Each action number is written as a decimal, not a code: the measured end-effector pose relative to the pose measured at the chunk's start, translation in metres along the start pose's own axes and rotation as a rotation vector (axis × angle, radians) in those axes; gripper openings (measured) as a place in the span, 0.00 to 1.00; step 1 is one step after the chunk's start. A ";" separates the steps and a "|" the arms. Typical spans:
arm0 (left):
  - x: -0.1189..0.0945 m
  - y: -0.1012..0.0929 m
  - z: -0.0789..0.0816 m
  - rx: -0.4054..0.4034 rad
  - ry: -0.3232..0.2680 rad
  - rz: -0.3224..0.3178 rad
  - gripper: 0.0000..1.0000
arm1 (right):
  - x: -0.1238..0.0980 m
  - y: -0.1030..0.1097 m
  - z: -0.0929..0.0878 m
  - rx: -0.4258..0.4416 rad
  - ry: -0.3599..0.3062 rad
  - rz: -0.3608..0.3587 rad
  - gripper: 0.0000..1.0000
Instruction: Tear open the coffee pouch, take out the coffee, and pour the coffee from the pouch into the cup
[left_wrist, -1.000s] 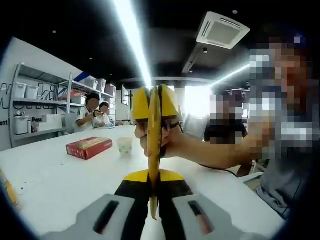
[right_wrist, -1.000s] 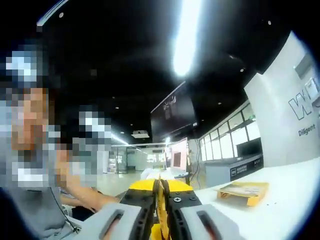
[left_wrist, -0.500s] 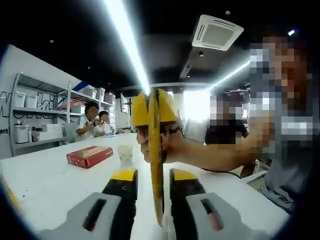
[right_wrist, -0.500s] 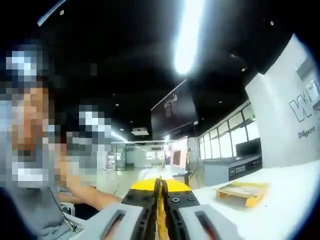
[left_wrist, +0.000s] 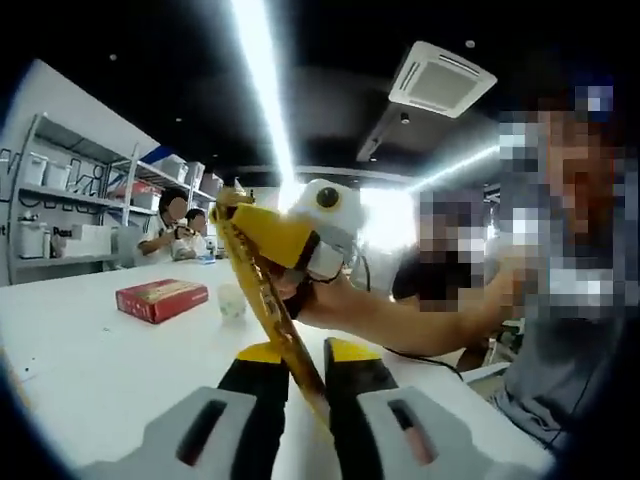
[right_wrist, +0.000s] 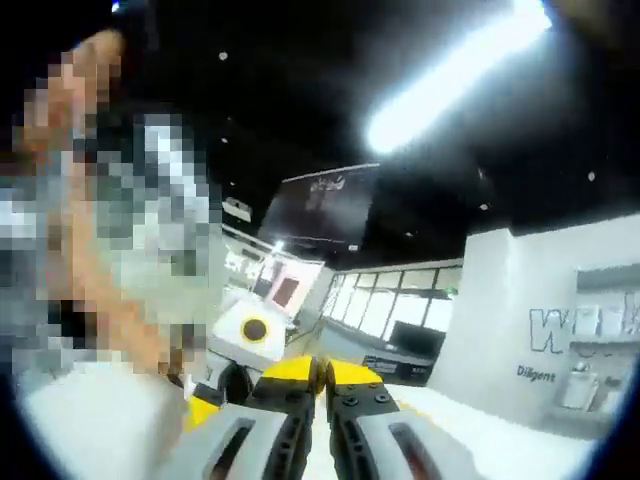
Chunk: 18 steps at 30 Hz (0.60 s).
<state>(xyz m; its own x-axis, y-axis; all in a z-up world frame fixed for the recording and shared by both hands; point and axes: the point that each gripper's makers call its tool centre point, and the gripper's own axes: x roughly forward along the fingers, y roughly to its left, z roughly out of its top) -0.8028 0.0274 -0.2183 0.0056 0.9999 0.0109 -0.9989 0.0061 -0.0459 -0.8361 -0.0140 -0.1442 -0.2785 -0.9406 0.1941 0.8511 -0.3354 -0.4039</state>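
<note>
A yellow coffee pouch (left_wrist: 287, 335) is held edge-on above the white table (left_wrist: 90, 350), leaning with its top to the left. In the left gripper view my right gripper (left_wrist: 262, 232) comes in from the right in a person's hand, shut on the pouch's top. The pouch's lower part hangs between the jaws of my left gripper (left_wrist: 306, 352), which stand a little apart. A small white cup (left_wrist: 231, 299) stands on the table behind. In the right gripper view my right gripper (right_wrist: 321, 373) has its jaws pressed together, and the left gripper (right_wrist: 205, 408) shows at the lower left.
A red box (left_wrist: 160, 299) lies left of the cup. Shelving with white bins (left_wrist: 60, 215) lines the left wall. Two people sit at the table's far end (left_wrist: 178, 228). A person in grey (left_wrist: 560, 330) is close on the right.
My left gripper let go of the pouch and its jaws stand apart. The right gripper has rolled, tipping the pouch's top to the left. The right gripper view has swung and tilted.
</note>
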 end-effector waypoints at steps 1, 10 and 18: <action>-0.001 0.001 0.001 -0.001 -0.007 0.001 0.16 | 0.001 -0.001 0.001 -0.034 -0.002 -0.013 0.04; -0.004 0.020 0.004 0.137 -0.030 0.107 0.26 | 0.001 -0.011 0.014 0.219 -0.091 -0.019 0.04; -0.014 0.046 0.001 0.228 -0.008 0.238 0.27 | -0.003 -0.001 0.024 0.583 -0.153 0.135 0.03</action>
<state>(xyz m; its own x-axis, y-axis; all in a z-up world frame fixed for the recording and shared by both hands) -0.8494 0.0136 -0.2198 -0.2291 0.9728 0.0347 -0.9567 -0.2316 0.1764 -0.8258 -0.0097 -0.1228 -0.1207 -0.9401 0.3189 0.9896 -0.0889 0.1128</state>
